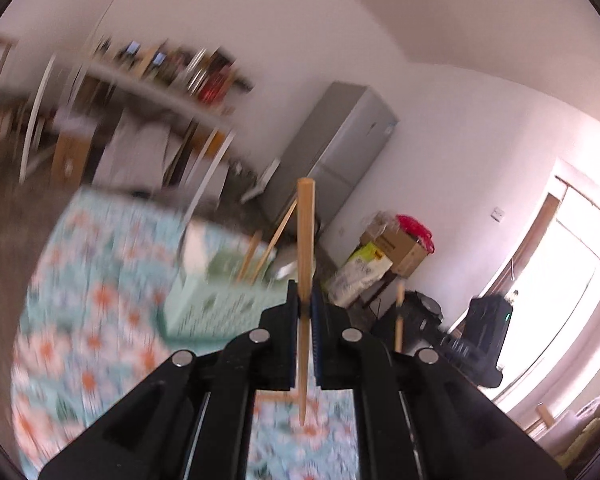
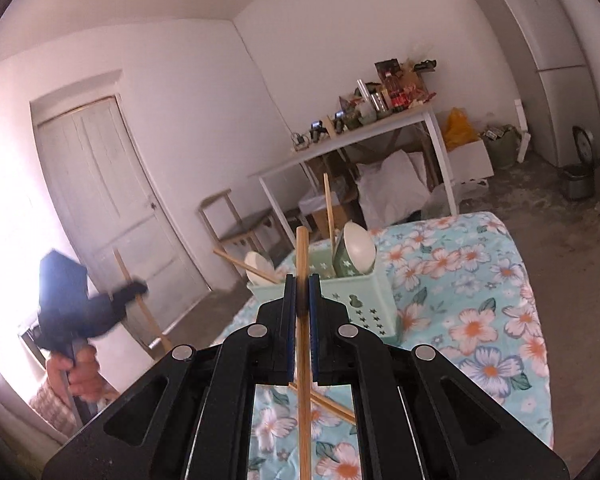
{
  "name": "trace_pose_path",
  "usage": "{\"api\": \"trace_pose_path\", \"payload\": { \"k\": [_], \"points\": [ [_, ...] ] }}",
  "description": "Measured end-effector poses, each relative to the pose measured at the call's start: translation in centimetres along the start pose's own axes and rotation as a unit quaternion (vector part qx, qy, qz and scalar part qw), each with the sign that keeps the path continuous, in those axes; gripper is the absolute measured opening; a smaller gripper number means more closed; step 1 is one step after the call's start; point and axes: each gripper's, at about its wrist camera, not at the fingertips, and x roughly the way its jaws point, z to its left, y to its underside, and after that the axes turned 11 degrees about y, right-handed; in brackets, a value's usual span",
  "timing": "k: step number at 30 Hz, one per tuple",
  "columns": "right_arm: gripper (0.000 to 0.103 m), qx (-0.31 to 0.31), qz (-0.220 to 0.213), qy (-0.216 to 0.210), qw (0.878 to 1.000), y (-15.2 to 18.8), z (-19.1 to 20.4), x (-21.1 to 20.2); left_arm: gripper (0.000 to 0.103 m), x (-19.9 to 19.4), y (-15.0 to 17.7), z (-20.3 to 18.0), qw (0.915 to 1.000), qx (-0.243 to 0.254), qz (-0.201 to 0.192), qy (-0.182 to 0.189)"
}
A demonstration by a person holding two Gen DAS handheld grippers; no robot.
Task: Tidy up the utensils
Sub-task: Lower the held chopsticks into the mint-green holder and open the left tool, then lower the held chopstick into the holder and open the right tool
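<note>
Now upright chopstick [image 2: 302, 360] between the right hand-held gripper [image 2: 301, 296] pads.

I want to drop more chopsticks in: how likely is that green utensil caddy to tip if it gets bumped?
Probably fairly tippy. The green utensil caddy looks like thin perforated plastic, so likely light. It stands on a soft floral cloth, not a hard surface. Spoons and a chopstick stick up above its rim, which may raise its balance point.
</note>
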Motion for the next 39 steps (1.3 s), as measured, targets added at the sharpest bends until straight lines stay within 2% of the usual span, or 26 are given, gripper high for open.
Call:
{"api": "trace_pose_path", "payload": {
  "k": [5,8,12,16,23,29,31,33,35,37,39],
  "points": [
    [0.004,0.003,-0.001,-0.017,1.0,-0.2,-0.3,-0.3,0.005,0.3,-5.0,-2.8,0.9957,0.077,-0.05,-0.013],
    [0.004,0.001,-0.004,-0.026,1.0,-0.3,-0.4,-0.3,0.005,1.1,-7.3,-3.6,0.9914,0.102,-0.077,-0.026],
    [0.004,0.0,-0.01,-0.039,0.999,-0.6,-0.4,-0.8,0.005,3.2,-8.9,-3.8,0.9863,0.128,-0.094,-0.042],
    [0.004,0.001,-0.014,-0.047,0.999,-0.8,-0.5,-1.0,0.005,6.8,-9.4,-2.5,0.9846,0.135,-0.085,-0.071],
    [0.004,0.0,-0.012,-0.052,0.999,-0.9,-0.6,-1.3,0.005,12.4,-7.4,1.1,0.9783,0.142,-0.049,-0.143],
    [0.004,0.0,-0.003,-0.05,0.999,-1.0,-0.7,-1.0,0.005,15.2,-5.5,4.4,0.9762,0.113,-0.016,-0.185],
    [0.004,-0.009,-0.001,-0.043,0.999,-1.1,-0.4,-1.0,0.005,15.5,-5.1,5.1,0.9765,0.105,-0.011,-0.188],
    [0.004,-0.013,0.001,-0.04,0.999,-1.2,-0.2,-0.9,0.012,15.4,-4.9,5.4,0.9776,0.097,-0.012,-0.186],
    [0.004,-0.014,0.002,-0.039,0.999,-1.3,0.1,-0.9,0.043,14.7,-4.9,5.4,0.9777,0.094,-0.021,-0.187],
    [0.004,-0.017,0.001,-0.039,0.999,-1.5,0.3,-0.9,0.056,13.8,-5.0,5.0,0.9777,0.098,-0.036,-0.182],
    [0.004,-0.019,0.0,-0.04,0.999,-1.7,0.7,-0.8,0.064,13.1,-5.1,4.5,0.9765,0.107,-0.042,-0.182]
  ]
}}
